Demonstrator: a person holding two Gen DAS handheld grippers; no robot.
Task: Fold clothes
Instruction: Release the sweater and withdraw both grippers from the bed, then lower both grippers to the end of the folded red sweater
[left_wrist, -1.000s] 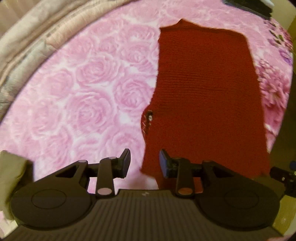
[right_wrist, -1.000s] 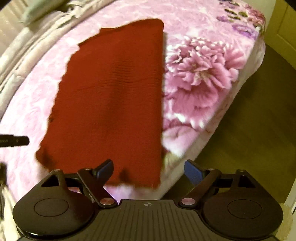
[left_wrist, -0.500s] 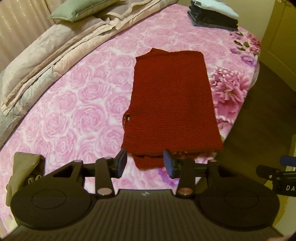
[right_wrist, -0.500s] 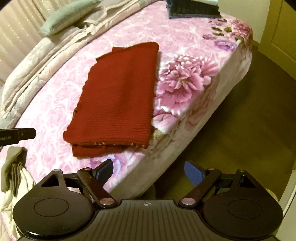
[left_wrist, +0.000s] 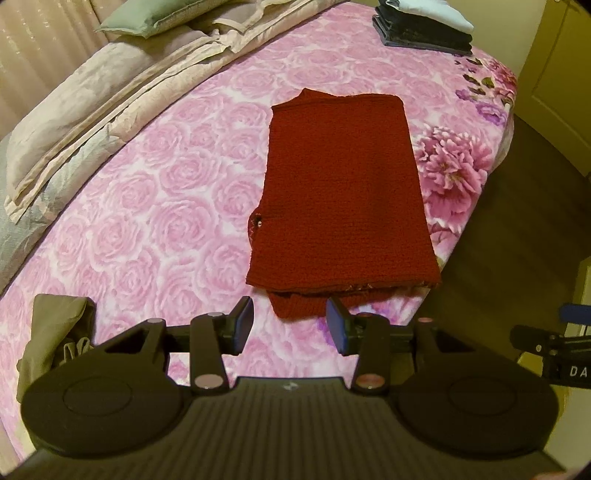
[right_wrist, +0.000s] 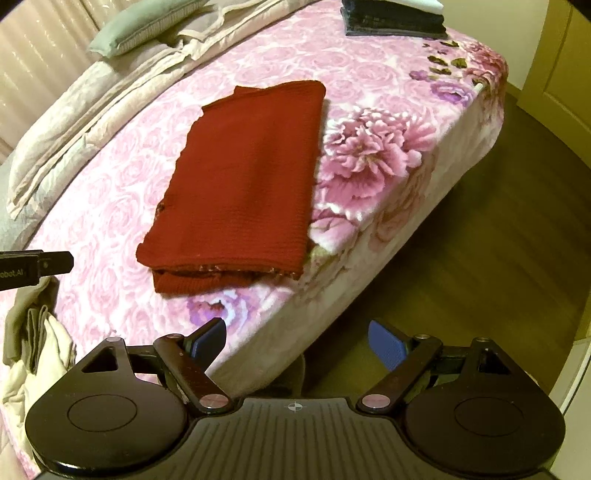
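Sweater (left_wrist: 341, 199), dark red and folded into a long rectangle, lies on the pink floral bedspread (left_wrist: 155, 206) near its edge, long axis running away from both grippers. Left gripper (left_wrist: 290, 325) and right gripper (right_wrist: 297, 341) hover with fingers apart, empty.

A bed (left_wrist: 166, 206) with a pink rose-patterned blanket stands on dark wooden floor (right_wrist: 480, 266); beige curtains (left_wrist: 40, 48) hang behind.

black left gripper (left_wrist: 290, 325) and right gripper (right_wrist: 297, 341), ribbed bodies, blue fingertip pads (right_wrist: 384, 343)
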